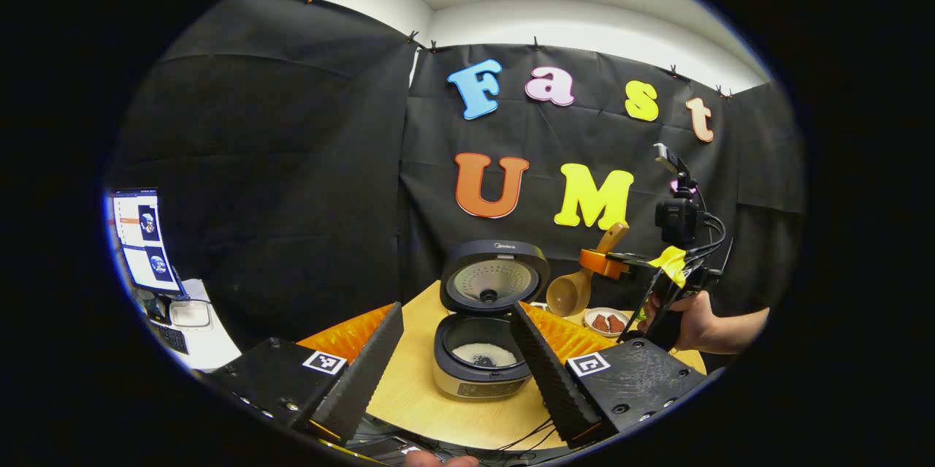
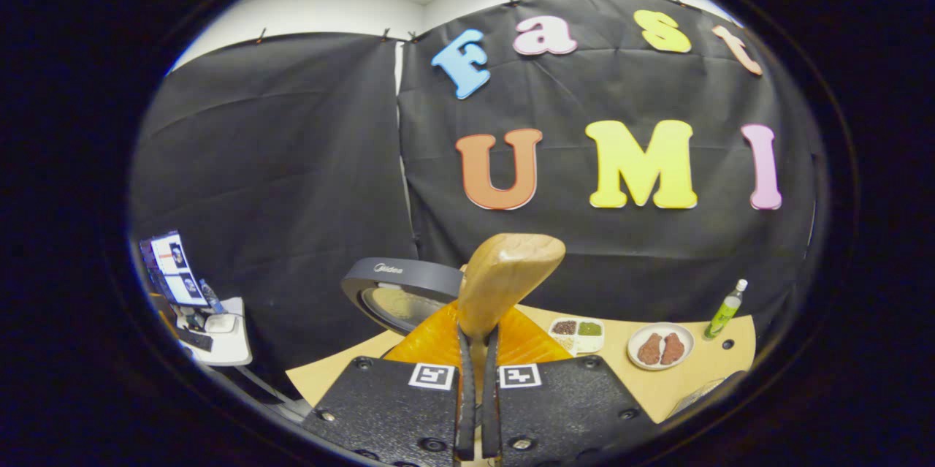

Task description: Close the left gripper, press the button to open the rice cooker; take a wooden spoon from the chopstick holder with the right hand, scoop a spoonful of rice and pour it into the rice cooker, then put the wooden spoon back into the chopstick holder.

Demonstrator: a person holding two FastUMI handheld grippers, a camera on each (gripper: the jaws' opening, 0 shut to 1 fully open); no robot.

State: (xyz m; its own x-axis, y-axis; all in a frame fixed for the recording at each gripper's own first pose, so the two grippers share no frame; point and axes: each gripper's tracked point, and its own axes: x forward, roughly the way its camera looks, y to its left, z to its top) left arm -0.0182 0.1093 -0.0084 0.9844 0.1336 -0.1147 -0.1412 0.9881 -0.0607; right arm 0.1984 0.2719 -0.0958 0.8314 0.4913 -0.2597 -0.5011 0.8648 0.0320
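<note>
Above the open rice cooker (image 1: 482, 350), right of its raised lid, the right gripper (image 1: 610, 262) clamps the wooden spoon (image 1: 577, 284) by its handle; the left gripper (image 1: 456, 350) hangs wide open, empty.

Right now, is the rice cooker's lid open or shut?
Open. The lid stands upright behind the cooker, with rice showing inside the pot.

Both views wallward, sharing rice cooker (image 1: 486, 328).
</note>
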